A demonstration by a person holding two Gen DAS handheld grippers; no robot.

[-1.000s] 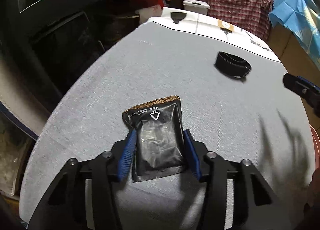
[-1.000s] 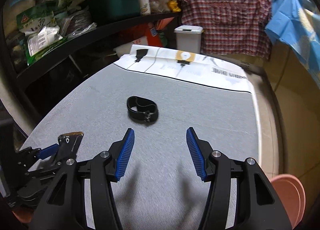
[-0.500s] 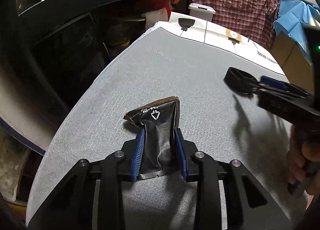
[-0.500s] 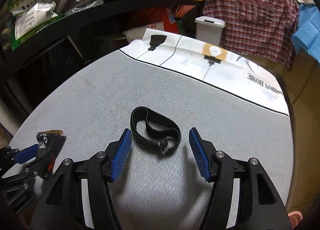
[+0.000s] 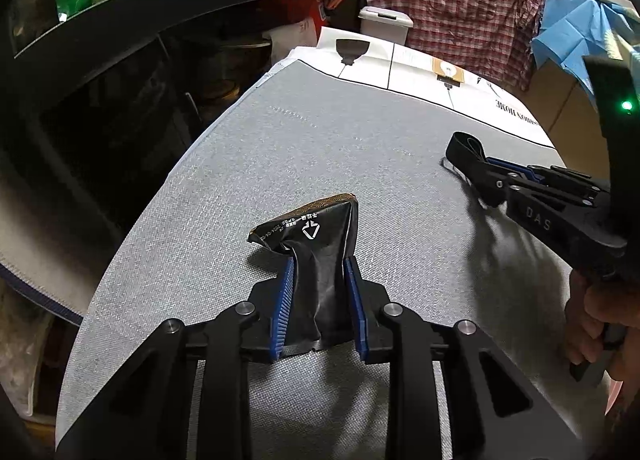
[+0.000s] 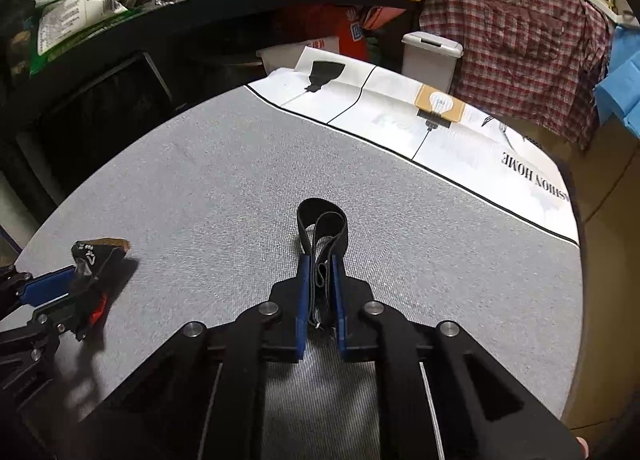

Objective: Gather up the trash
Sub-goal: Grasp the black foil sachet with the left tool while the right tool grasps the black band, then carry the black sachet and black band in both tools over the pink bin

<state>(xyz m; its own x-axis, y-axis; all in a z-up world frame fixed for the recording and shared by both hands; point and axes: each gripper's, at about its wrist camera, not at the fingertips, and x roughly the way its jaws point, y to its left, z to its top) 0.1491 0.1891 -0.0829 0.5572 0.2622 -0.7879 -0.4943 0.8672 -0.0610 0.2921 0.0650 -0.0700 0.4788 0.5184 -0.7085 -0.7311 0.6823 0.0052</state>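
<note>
Jaws just closed: left hand-held gripper pinches wrapper; right hand-held gripper, band.

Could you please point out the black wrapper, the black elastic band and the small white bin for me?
black wrapper point(image 5: 316, 268): left wrist view, crumpled middle between the blue pads.
black elastic band point(image 6: 322, 220): right wrist view, free loop ahead of the pads.
small white bin point(image 6: 430, 60): right wrist view, front wall.

Black wrapper, black band, grey cloth.

Home storeroom: hung shirt, cluttered shelf
</note>
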